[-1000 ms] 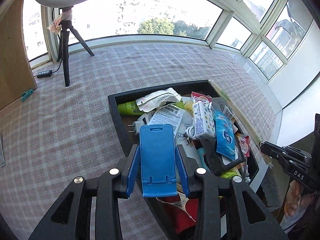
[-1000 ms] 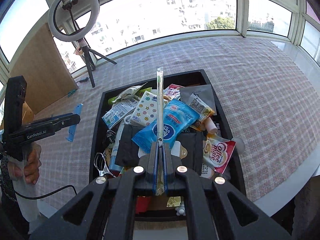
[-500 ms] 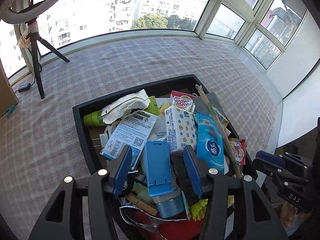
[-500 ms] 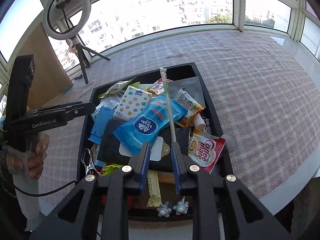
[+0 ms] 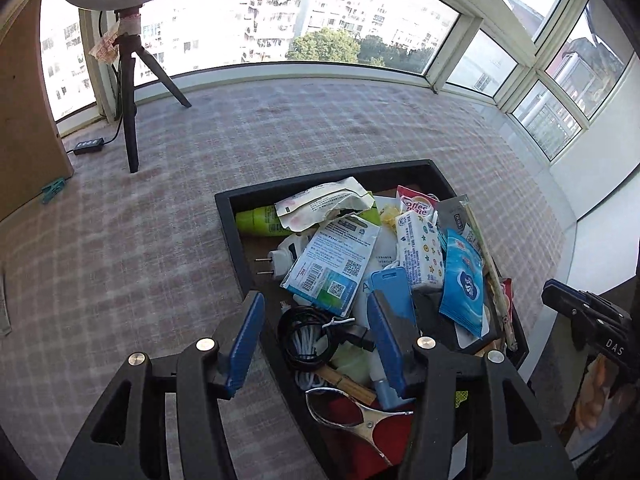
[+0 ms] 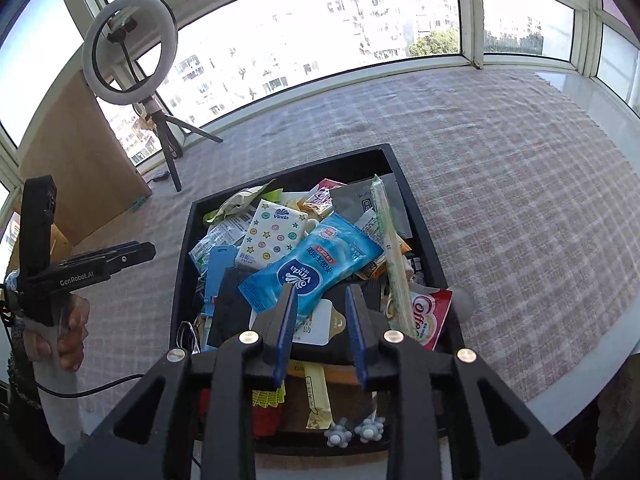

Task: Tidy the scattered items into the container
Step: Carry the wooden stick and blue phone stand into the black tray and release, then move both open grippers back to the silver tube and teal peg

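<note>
A black tray (image 5: 226, 216) heaped with packets, cables and clips sits on the checked cloth. A blue phone stand (image 5: 390, 288) lies in the heap just past my left gripper (image 5: 316, 304), which is open with nothing between its fingers. In the right wrist view the stand (image 6: 218, 264) lies at the tray's (image 6: 182, 264) left side. A long wrapped stick (image 6: 390, 248) rests along the tray's right side; it also shows as the stick (image 5: 486, 256) in the left wrist view. My right gripper (image 6: 320, 294) hovers over a blue tissue packet (image 6: 316, 264), its jaws opening and empty.
A ring light on a tripod (image 5: 128, 112) stands at the far left beside a wooden board (image 5: 24, 120). A power adapter (image 5: 89, 146) and a teal clip (image 5: 53, 190) lie on the cloth. The table edge (image 6: 560, 392) runs close to the tray's right.
My left gripper opened and dropped the blue phone stand into the tray, then drew back left. My right gripper opened and let go of the long wrapped stick, which now lies in the tray.
</note>
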A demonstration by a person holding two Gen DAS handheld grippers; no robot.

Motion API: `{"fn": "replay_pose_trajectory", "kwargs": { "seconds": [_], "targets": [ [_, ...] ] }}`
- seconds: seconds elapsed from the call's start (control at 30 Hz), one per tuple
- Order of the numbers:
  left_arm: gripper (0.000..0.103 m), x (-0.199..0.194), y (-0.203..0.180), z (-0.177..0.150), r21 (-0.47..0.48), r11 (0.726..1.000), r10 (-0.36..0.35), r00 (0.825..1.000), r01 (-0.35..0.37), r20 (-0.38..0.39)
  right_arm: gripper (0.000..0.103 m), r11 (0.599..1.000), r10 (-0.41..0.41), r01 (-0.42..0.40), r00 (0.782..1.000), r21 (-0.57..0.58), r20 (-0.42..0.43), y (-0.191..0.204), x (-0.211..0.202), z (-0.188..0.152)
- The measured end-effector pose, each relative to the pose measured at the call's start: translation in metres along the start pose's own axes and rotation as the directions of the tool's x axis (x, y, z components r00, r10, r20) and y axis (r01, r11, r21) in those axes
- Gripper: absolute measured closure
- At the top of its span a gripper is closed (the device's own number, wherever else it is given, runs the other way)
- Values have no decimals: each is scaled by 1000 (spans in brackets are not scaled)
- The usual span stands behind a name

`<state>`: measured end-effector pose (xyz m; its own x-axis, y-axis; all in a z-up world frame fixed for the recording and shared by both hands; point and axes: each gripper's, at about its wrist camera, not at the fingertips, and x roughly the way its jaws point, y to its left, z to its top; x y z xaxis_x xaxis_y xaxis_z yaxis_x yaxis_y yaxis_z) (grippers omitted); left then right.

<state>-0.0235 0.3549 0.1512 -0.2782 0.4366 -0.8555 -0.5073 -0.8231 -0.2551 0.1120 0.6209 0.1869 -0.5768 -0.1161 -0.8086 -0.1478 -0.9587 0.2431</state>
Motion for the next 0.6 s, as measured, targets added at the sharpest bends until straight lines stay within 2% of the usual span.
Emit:
{"fn": "replay_pose_trajectory", "kwargs": {
  "seconds": [0.1, 0.33, 0.47, 0.6],
  "targets": [
    [52, -5, 16, -5, -10, 1000, 24, 1000, -24, -1, 68, 999, 11, -11, 1000, -33, -3, 17, 4, 3],
    [52, -25, 75, -18, -91, 992, 88, 996, -87, 8, 68, 984, 69, -74, 997, -164, -37, 85, 30, 19],
    [52, -42, 121, -24, -161, 977, 147, 989, -142, 19, 68, 957, 111, -123, 992, -264, -61, 135, 47, 32],
    [52, -60, 172, -30, -237, 952, 207, 978, -196, 24, 68, 913, 147, -174, 984, -368, -100, 188, 71, 45]
  ]
}}
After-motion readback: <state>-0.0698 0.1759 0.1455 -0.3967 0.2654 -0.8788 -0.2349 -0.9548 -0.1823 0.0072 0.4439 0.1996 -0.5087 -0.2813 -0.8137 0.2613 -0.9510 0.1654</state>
